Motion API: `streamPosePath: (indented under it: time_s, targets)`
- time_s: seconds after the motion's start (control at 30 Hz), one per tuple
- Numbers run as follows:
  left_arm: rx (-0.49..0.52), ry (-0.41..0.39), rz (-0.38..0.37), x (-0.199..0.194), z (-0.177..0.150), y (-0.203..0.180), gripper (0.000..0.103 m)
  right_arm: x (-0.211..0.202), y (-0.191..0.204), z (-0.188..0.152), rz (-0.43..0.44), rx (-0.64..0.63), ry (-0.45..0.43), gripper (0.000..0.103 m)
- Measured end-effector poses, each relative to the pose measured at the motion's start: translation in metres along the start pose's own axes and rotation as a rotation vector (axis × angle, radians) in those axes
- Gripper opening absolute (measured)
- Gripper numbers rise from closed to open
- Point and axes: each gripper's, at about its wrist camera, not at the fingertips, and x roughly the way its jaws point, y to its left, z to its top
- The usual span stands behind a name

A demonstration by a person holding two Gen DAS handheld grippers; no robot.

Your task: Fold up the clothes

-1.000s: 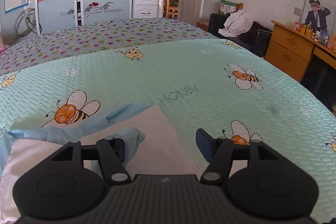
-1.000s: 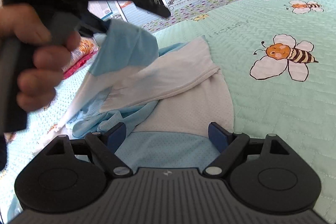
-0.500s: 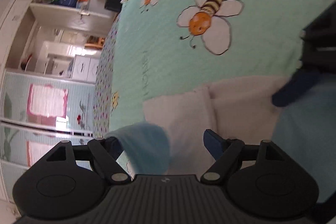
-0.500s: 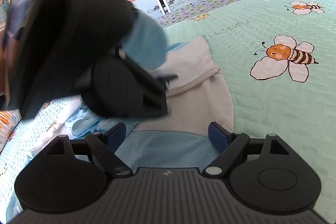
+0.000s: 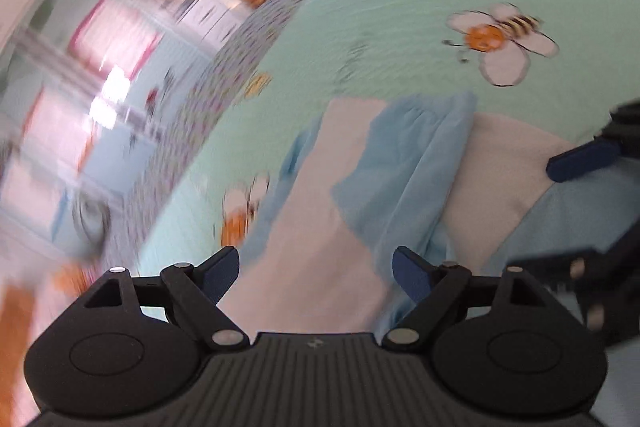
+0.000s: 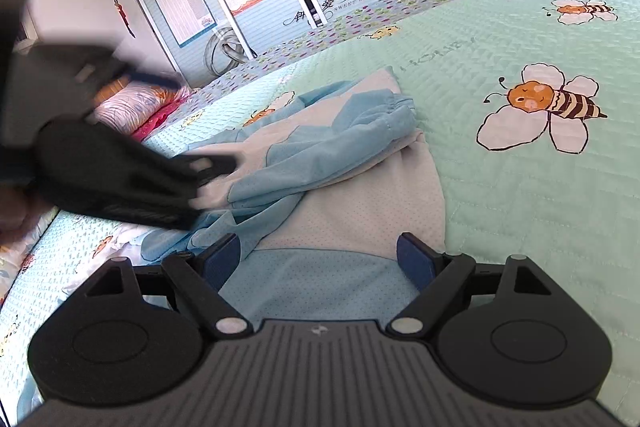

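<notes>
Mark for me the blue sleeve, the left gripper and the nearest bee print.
blue sleeve [image 6: 360, 123], right wrist view, on its gathered cuff.
left gripper [image 5: 316, 273], left wrist view, between its fingertips.
bee print [image 6: 536, 107], right wrist view, on its body.

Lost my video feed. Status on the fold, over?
Left gripper open, jaws just widened, nothing between. Right gripper open over hem. Blue sleeve lies across white-and-blue garment. Nothing in the way.
</notes>
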Motion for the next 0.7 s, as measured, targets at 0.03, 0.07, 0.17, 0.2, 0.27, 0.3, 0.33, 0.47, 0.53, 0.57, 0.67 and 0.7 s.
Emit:
streamPosePath:
  time_s: [0.03,0.07,0.17,0.2,0.27,0.3,0.33,0.47,0.53,0.57,0.67,0.7]
  targets:
    - [-0.09,0.014,-0.007,-0.005,-0.016,0.006,0.087,0.0,0.0,0.0,0.002,0.004,-0.002,0.085]
    - [-0.165,0.02,-0.021,-0.011,-0.031,0.01,0.087,-0.001,-0.001,0.0,0.005,0.009,-0.004,0.085]
    - [-0.397,0.021,-0.068,-0.029,-0.078,0.023,0.087,-0.004,-0.002,0.0,0.017,0.044,-0.013,0.085]
    - [-0.458,0.013,-0.083,-0.033,-0.09,0.027,0.087,-0.004,-0.005,0.002,0.027,0.071,-0.018,0.085]
    - [-0.59,-0.019,-0.117,-0.042,-0.115,0.038,0.087,-0.008,-0.01,0.003,0.052,0.122,-0.043,0.084]
    - [-0.64,-0.042,-0.128,-0.044,-0.122,0.045,0.087,-0.01,-0.012,0.003,0.064,0.141,-0.058,0.082]
    - [-0.693,-0.067,-0.131,-0.044,-0.128,0.054,0.087,-0.013,-0.013,0.003,0.075,0.16,-0.074,0.081]
    - [-0.938,-0.127,-0.157,-0.017,-0.148,0.099,0.087,-0.024,0.001,0.012,0.04,0.07,-0.141,0.046]
    - [-1.054,-0.126,-0.228,0.006,-0.159,0.117,0.087,-0.024,0.014,0.029,0.053,0.01,-0.167,0.042]
    - [-1.081,-0.113,-0.256,0.02,-0.161,0.123,0.087,-0.02,0.021,0.04,0.05,-0.027,-0.169,0.042]
    - [-1.102,0.008,-0.212,0.047,-0.175,0.126,0.082,0.017,0.039,0.073,-0.058,-0.165,-0.139,0.044]
    - [-1.11,0.029,-0.191,0.047,-0.186,0.125,0.08,0.026,0.039,0.071,-0.085,-0.19,-0.111,0.046]
